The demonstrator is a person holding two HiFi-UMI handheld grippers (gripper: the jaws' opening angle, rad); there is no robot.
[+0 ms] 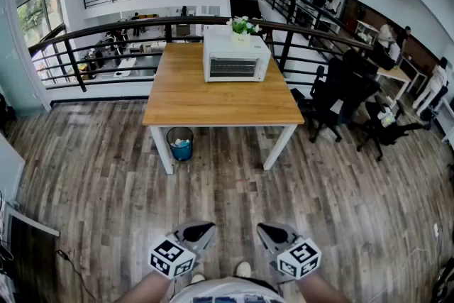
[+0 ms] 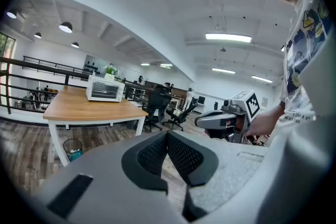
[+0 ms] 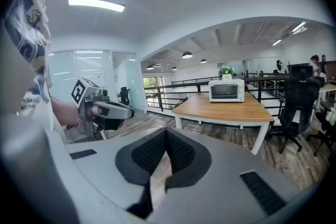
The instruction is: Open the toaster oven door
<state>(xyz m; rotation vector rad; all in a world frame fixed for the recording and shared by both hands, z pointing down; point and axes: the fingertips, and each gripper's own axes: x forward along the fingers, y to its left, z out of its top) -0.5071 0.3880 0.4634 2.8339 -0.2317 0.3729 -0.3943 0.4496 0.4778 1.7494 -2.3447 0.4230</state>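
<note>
The white toaster oven [image 1: 236, 59] stands at the far end of a wooden table [image 1: 213, 99], its glass door closed and facing me. It also shows small in the left gripper view as the toaster oven [image 2: 105, 88], and in the right gripper view as the toaster oven [image 3: 226, 90]. Both grippers are held low near my body, far from the table. My left gripper [image 1: 201, 230] is shut with nothing in it, its pads [image 2: 157, 152] meeting. My right gripper [image 1: 268, 232] is likewise shut and empty, pads [image 3: 178, 150] together.
A wood floor lies between me and the table. A bin [image 1: 180, 143] sits under the table. Black office chairs [image 1: 340, 92] stand to the table's right. A dark railing [image 1: 106, 32] runs behind it, with a plant [image 1: 242, 25] behind the oven.
</note>
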